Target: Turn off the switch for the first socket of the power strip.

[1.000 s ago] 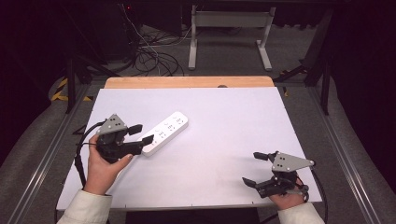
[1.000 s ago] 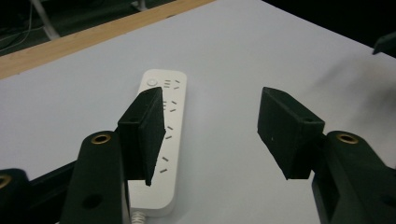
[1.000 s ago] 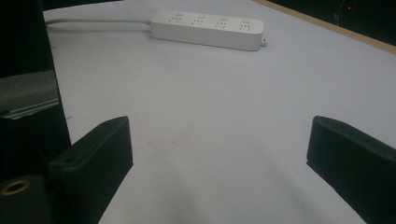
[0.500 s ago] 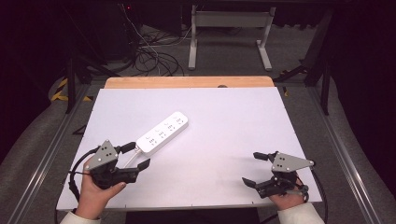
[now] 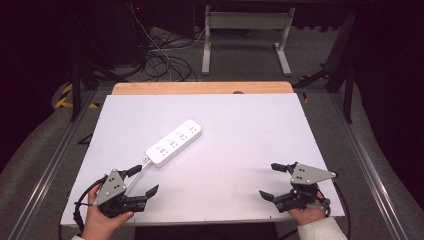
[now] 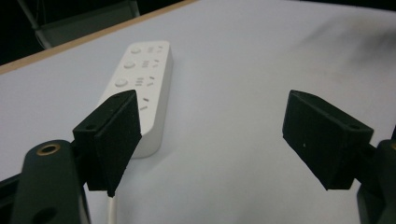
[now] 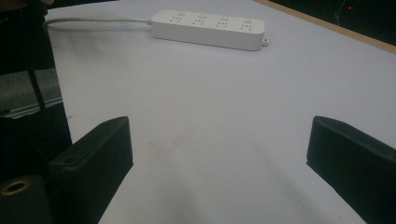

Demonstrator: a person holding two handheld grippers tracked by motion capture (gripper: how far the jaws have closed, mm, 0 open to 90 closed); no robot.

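A white power strip [image 5: 174, 142] is seen lying flat on the white table [image 5: 240, 130], a little left of the centre of the high view, set on a slant from lower left to upper right, with its thin white cord [image 5: 136, 175] trailing from its lower-left end toward the bottom left of the frame. The left gripper [image 5: 141, 181] is found at the lower left, just short of that end of the strip and apart from it; its jaws have just been opening and stand wide, and in the left gripper view nothing is caught between them, the strip [image 6: 140, 93] lying beyond the left jaw and the cord [image 6: 112, 211] running under it. The right gripper [image 5: 272, 181] is held at the lower right, well apart from the strip, its jaws likewise spread on bare table, the strip [image 7: 208, 29] lying far off at the top of the right gripper view. The step in hand is judged to be a release, the strip having been set down. A fresh approach would next be called for if the strip is to be shifted again. Open room is left on every side of the strip; the near table edge [image 5: 200, 221] lies close beneath both hands, so little space is left for pulling back.
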